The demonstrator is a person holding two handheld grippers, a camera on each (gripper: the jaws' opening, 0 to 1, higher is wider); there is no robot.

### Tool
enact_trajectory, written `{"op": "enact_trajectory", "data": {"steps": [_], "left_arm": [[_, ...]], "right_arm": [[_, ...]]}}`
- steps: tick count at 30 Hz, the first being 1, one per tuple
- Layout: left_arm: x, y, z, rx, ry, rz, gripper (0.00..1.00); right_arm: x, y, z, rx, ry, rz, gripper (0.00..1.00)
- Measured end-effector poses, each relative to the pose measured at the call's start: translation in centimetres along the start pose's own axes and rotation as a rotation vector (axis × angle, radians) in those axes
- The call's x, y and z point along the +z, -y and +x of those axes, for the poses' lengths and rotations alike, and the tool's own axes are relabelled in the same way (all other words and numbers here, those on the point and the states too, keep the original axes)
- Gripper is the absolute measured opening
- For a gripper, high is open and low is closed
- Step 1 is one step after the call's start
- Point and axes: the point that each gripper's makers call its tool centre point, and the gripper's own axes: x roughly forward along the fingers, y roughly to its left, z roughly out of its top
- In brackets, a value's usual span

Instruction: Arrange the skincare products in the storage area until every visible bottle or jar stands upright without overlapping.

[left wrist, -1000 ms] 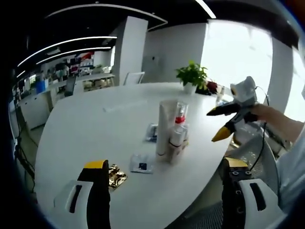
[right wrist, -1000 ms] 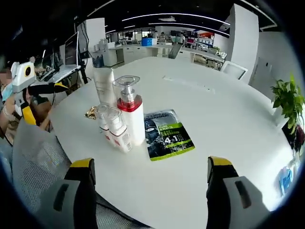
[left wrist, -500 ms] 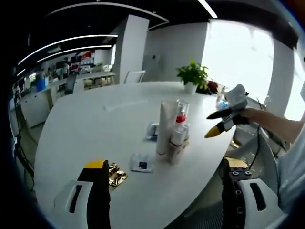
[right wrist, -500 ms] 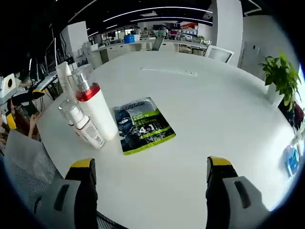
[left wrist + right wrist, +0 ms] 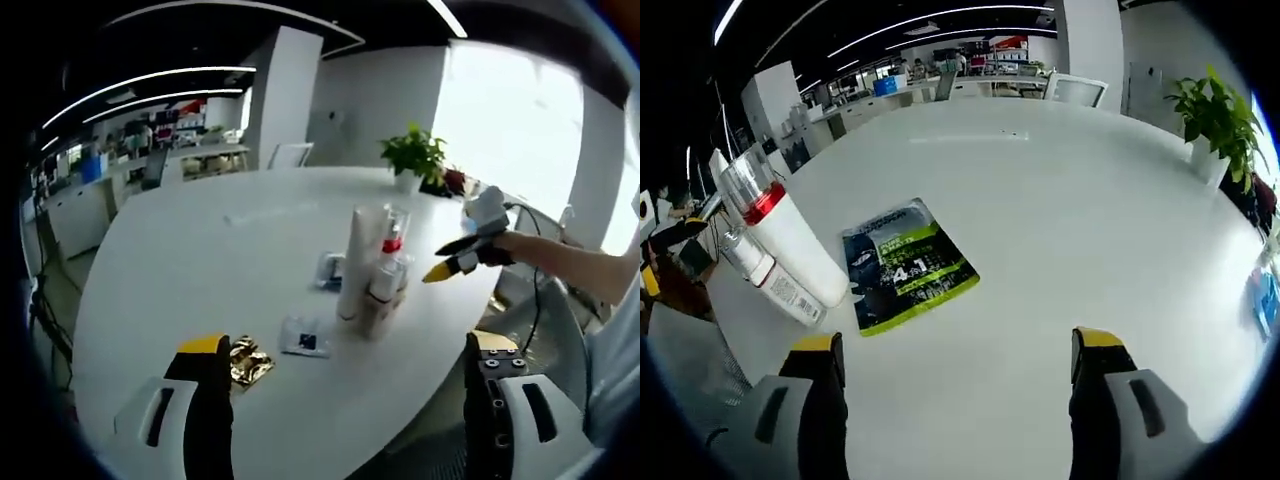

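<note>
both claws spread, holding nothing; green sachet (image 5: 903, 276) reads "4in1" (other print illegible), beside pump bottle (image 5: 785, 243).

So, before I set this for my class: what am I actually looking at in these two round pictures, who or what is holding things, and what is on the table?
There is no robot here. A person holds a two-jaw claw in each hand, and a fisheye camera rides on each claw, looking forward along its jaws.

In the left gripper view, the left claw rises from the bottom, jaws apart and empty. The other claw, with yellow tips, comes in from the right.

In the right gripper view, the right claw is also open and empty.

On the white table stands a cluster of skincare bottles, upright. Beside them lies a flat green-and-black sachet. A small gold packet and a small pale packet lie nearer the left claw. A potted plant stands at the far edge.
</note>
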Motion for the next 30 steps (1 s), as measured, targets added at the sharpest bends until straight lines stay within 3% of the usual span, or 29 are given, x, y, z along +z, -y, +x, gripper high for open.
{"op": "enact_trajectory", "data": {"steps": [9, 18, 27, 30], "left_arm": [[0.1, -0.8, 0.1, 0.007, 0.003, -0.022, 0.96], [0.5, -3.1, 0.4, 0.047, -0.014, -0.023, 0.95], [1.5, -7.0, 1.7, 0.077, -0.059, 0.029, 0.92], [2.7, -8.8, 2.4, 0.093, -0.058, 0.053, 0.88]], "right_arm": [[-0.2, 0.2, 1.0, -0.001, -0.009, 0.01, 0.92], [-0.5, -0.9, 2.0, 0.026, -0.028, -0.011, 0.84], [-0.3, -0.8, 2.7, 0.041, -0.047, -0.022, 0.77], [-0.4, -1.1, 3.0, 0.052, -0.057, -0.029, 0.74]]}}
